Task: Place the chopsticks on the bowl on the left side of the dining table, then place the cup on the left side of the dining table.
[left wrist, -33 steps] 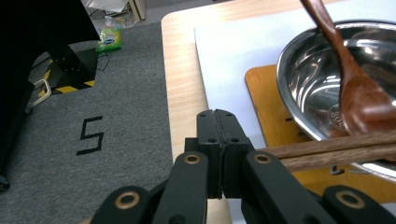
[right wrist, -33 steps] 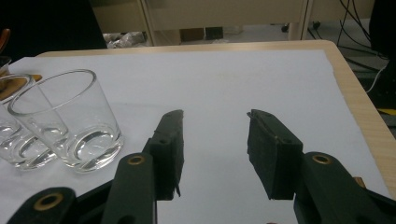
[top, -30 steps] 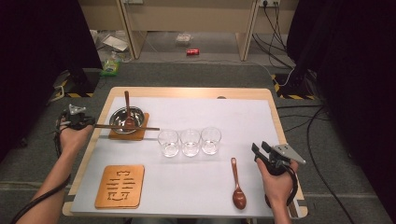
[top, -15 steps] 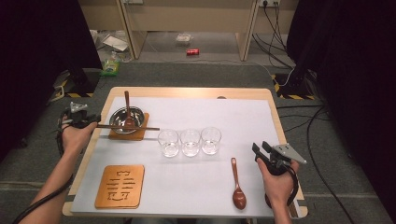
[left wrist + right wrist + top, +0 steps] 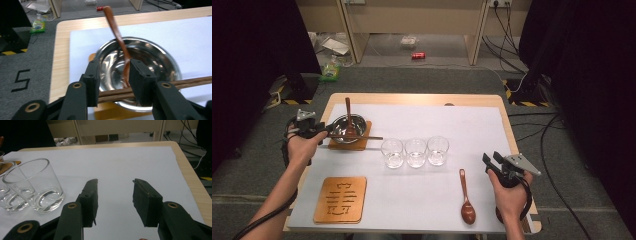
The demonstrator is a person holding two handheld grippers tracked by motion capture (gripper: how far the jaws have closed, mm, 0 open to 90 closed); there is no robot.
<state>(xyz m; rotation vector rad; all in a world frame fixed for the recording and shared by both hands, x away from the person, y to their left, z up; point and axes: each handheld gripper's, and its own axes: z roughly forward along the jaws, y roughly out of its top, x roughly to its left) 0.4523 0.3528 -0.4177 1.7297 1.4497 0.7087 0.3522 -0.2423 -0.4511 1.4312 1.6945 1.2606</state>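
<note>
1. The chopsticks [image 5: 150, 87] run off the left gripper view's right edge, and the jaws cover part of them.
2. The spoon's [image 5: 120, 42] bowl end sits behind the right-hand jaw.
3. One glass [image 5: 5, 187] is cut by the right gripper view's left edge.
4. A reddish sliver [image 5: 142, 239] at that view's bottom edge is perhaps a spoon.

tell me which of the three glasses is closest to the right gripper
The glass at the right end of the row, next to the open white sheet. The middle glass and left glass sit farther from the right gripper.
</note>
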